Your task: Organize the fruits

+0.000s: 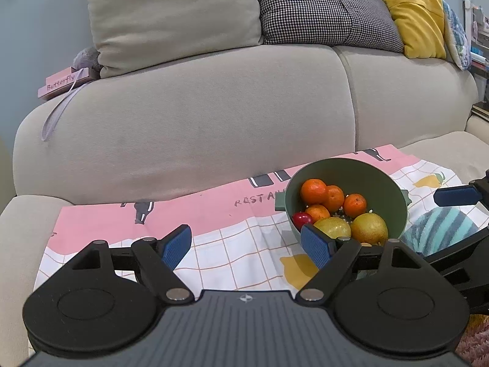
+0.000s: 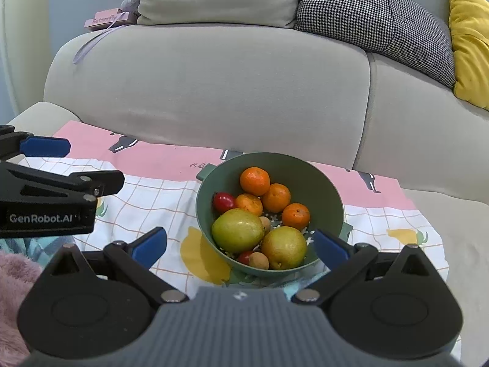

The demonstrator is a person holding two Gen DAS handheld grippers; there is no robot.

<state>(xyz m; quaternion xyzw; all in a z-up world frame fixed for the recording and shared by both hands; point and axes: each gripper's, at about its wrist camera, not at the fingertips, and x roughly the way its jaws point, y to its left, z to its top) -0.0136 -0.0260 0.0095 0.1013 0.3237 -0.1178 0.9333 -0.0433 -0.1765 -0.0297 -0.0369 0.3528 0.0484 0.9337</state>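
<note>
A green bowl [image 2: 324, 183] [image 1: 360, 171] stands on a pink and checked cloth [image 2: 159, 195] [image 1: 238, 244] spread over the sofa seat. Inside lie several oranges [image 2: 254, 180] [image 1: 313, 190], two yellow-green pears [image 2: 237, 230] [image 1: 369, 227], small red fruits [image 2: 223, 202] [image 1: 302, 218] and small brown ones [image 2: 259, 260]. My right gripper [image 2: 240, 249] is open, its blue pads either side of the bowl's near rim, nothing held. My left gripper [image 1: 248, 246] is open and empty over the cloth, left of the bowl. The left gripper's body [image 2: 52, 195] shows at the right wrist view's left edge.
A beige sofa back [image 1: 189, 116] rises just behind the cloth, with a beige cushion [image 1: 174, 15], a houndstooth cushion [image 2: 376, 18] and a yellow one [image 1: 412, 12]. A pink "Butterfly" box [image 1: 62, 84] sits on the sofa's arm. Pink fluffy fabric [image 2: 15, 278] lies at the near left.
</note>
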